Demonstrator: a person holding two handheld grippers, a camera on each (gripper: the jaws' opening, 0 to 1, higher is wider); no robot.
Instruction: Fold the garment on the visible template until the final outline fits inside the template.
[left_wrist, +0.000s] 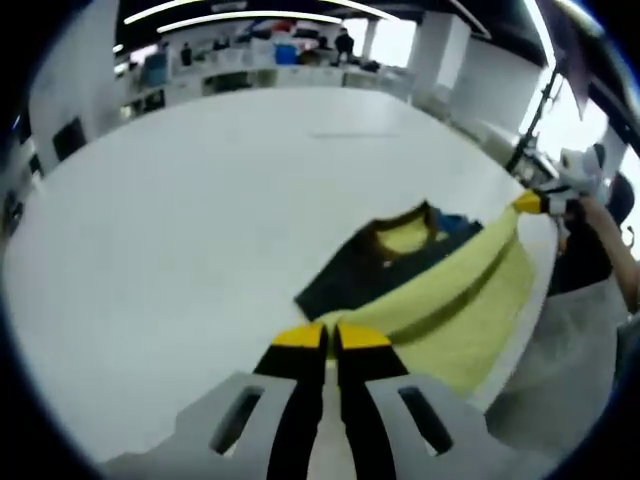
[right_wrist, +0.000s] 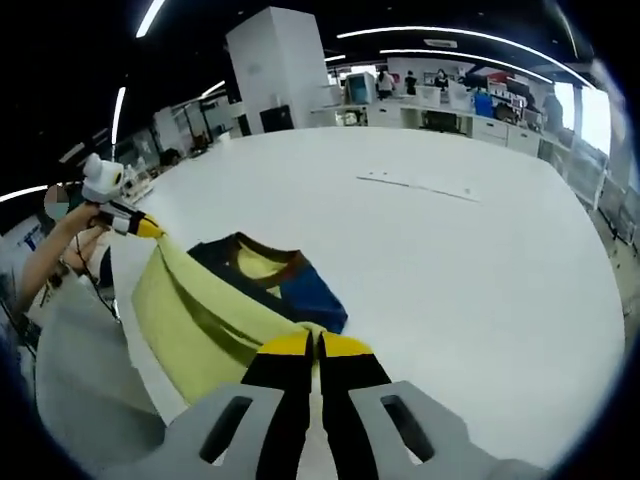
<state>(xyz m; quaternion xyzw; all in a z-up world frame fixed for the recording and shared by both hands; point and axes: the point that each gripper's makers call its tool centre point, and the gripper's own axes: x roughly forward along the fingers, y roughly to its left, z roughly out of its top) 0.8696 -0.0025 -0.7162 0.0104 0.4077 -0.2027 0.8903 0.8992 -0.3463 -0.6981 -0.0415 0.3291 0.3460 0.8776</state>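
Garment (left_wrist: 440, 290): pale yellow-green on the lifted, stretched part, dark navy on the part lying flat, with a brown-edged neckline showing yellow inside and a brighter blue patch beside it (plain blocks of colour, no print). Left gripper (left_wrist: 331, 338) and right gripper (right_wrist: 314, 346): black jaws with yellow tips on light grey bodies. Table (left_wrist: 200, 220): plain white.

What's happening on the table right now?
A person holds a gripper in each hand. The left gripper and right gripper are each shut on one end of the garment's yellow-green edge, lifting it stretched between them. The rest of the garment, dark blue with a yellow collar, lies on the white table. The fold is under way, not finished.
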